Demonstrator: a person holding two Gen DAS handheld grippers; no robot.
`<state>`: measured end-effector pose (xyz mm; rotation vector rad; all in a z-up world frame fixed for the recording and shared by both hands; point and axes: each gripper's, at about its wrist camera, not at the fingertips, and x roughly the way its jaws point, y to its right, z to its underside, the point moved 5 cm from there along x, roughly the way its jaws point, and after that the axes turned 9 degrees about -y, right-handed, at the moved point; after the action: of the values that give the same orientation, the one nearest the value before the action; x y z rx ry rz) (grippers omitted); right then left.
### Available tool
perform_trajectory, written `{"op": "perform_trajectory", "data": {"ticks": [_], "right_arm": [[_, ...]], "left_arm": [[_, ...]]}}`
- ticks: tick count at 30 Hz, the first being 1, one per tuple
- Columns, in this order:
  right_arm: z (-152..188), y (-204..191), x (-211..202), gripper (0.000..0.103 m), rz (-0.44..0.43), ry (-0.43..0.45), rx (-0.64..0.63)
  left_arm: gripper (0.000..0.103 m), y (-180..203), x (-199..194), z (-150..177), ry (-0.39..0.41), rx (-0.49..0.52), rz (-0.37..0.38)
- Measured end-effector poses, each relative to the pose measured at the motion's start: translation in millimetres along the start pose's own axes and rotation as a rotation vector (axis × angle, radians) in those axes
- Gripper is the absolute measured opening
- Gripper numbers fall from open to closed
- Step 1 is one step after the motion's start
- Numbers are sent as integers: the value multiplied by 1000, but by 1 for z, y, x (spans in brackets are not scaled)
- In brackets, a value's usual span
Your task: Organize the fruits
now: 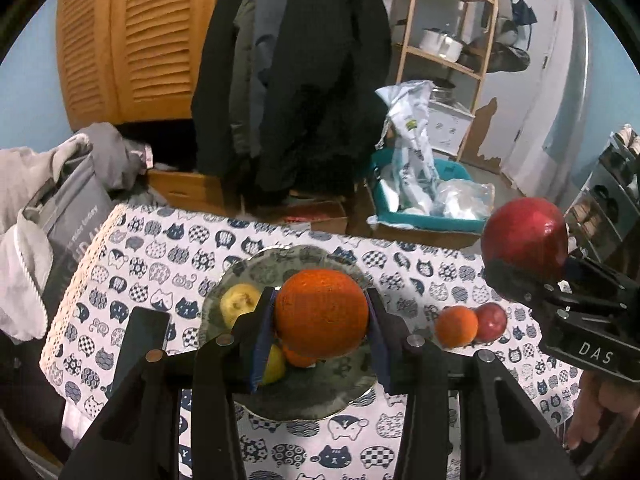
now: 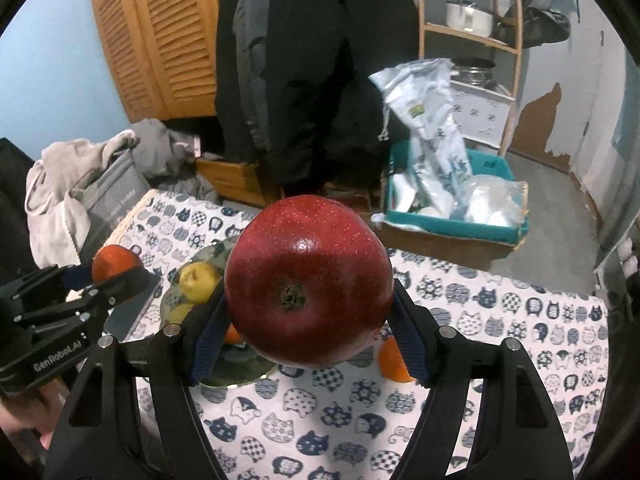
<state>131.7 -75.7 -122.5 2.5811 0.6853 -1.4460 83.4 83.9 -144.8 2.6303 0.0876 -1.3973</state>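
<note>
On the cat-print counter (image 1: 132, 264), going left to right in the left wrist view: a dark phone-like slab (image 1: 146, 330) lies at about 9 o'clock from the plate (image 1: 348, 392). The plate holds a yellow fruit (image 1: 239, 304) at its 10 o'clock edge, with another yellow one and a small orange partly hidden below the fingers.

The left gripper (image 1: 322, 322) is clenched on an orange (image 1: 322, 314), held above the plate's middle, the blue-padded fingers (image 1: 262, 338) pressing its left and right sides. At 3 o'clock from the plate, a small orange (image 1: 457, 326) and a red fruit (image 1: 491, 322) sit touching on the counter.

Farther right, the right gripper (image 2: 308, 308) grasps a large red apple (image 2: 308, 280), fingers on its two flanks, blossom end facing the camera, above the counter just right of the plate.

Judged by looks, both fruits are firm, round and fairly smooth, so they can roll or slip out. The apple looks the heavier and could bruise if dropped. Taking hold across the widest girth, as here, seems soundest. Setting either down among the plate's fruits calls for a low, gentle release, since round fruit may roll off the shallow rim.
</note>
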Motion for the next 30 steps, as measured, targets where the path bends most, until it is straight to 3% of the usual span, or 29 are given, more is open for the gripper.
{"op": "perform_trajectory", "data": {"ticks": [21, 30], "right_arm": [[13, -32, 90, 74, -35, -160, -27], [24, -32, 115, 74, -43, -216, -15]], "left_arm": [[44, -38, 99, 47, -236, -66, 9], [44, -41, 121, 58, -293, -74, 18]]}}
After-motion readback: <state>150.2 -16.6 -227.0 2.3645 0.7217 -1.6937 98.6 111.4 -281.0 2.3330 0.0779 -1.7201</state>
